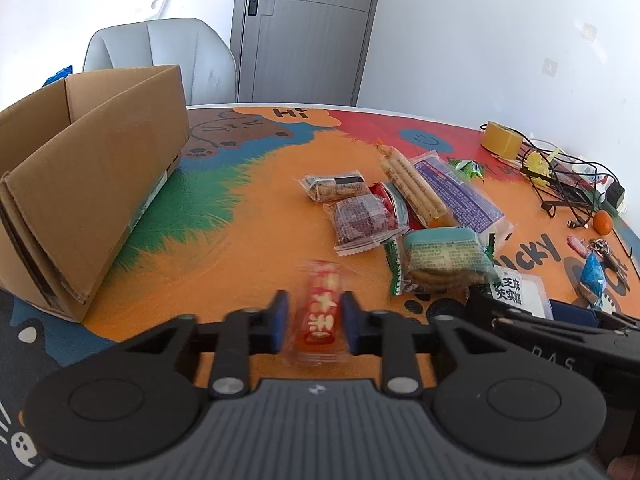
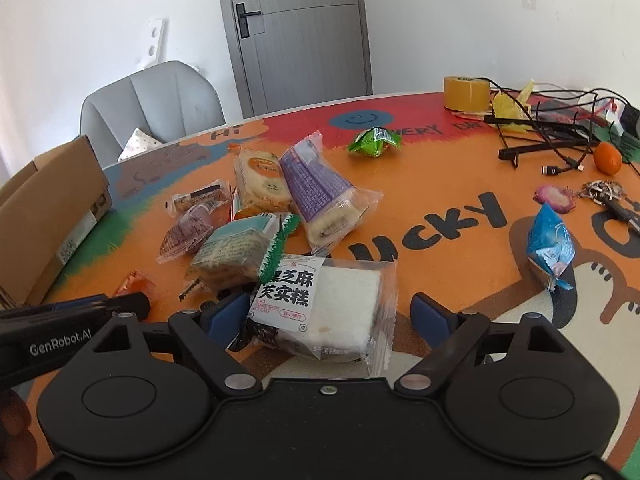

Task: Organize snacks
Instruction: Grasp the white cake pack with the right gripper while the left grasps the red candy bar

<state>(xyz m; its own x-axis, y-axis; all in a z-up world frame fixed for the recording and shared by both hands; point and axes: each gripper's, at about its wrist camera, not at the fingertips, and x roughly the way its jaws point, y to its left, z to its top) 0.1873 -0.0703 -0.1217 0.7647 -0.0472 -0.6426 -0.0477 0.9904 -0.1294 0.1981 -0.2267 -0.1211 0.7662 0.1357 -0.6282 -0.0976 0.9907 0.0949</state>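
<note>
Here the left tongs (image 1: 314,322) clench a light, crinkly red candy (image 1: 319,308) at mid-length on the surface (image 1: 256,200); right tongs (image 2: 326,312) straddle, unclenched, the soft sesame cake packet (image 2: 328,304), best gripped across its sides

A colourful cartoon-printed table (image 2: 440,184) carries a cardboard box (image 1: 92,184), snack packets (image 2: 316,192) and tape roll (image 2: 466,93)

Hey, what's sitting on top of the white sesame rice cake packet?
The serrated green edge of a teal cookie packet overlaps the upper left corner of the sesame rice cake packet. Nothing else lies on it. What is under it is hidden.
</note>
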